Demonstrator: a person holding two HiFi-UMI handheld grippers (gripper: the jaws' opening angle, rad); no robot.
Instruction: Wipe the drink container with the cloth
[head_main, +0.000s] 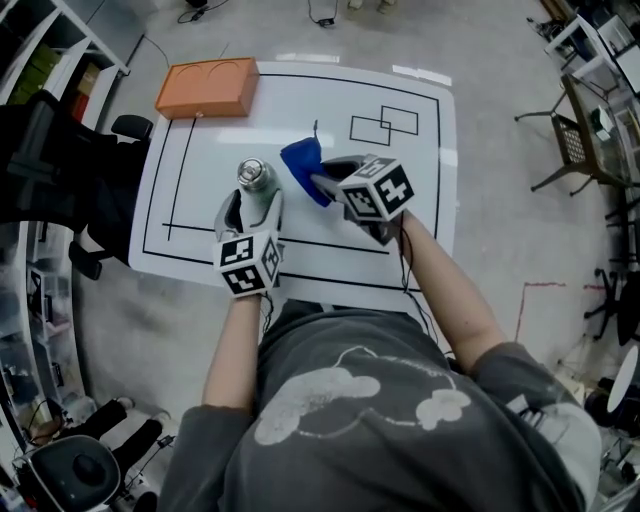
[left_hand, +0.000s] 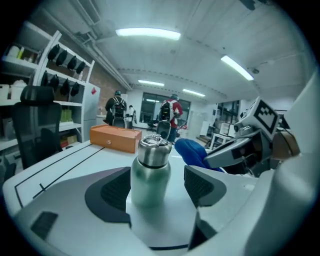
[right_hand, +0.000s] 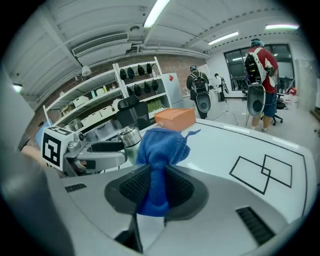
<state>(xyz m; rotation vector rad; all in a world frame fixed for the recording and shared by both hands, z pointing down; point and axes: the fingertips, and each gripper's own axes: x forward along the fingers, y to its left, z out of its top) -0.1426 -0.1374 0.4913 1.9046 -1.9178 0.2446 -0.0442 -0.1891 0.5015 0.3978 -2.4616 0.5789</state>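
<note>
A green metal drink bottle (head_main: 253, 175) with a silver cap stands upright on the white table (head_main: 420, 215). My left gripper (head_main: 252, 203) is open, its jaws flanking the bottle (left_hand: 150, 172); a gap shows on the right side of the bottle and the left pad is close to it. My right gripper (head_main: 326, 181) is shut on a blue cloth (head_main: 303, 160), which bunches out past the jaws just right of the bottle, apart from it. In the right gripper view the cloth (right_hand: 161, 150) hangs pinched between the pads, with the bottle (right_hand: 131, 136) behind it to the left.
An orange box (head_main: 207, 88) lies at the table's far left corner. Black outlines, including two overlapping rectangles (head_main: 385, 125), are drawn on the tabletop. A chair (head_main: 578, 140) stands on the floor at the right, shelves at the left. People (left_hand: 170, 112) stand far off.
</note>
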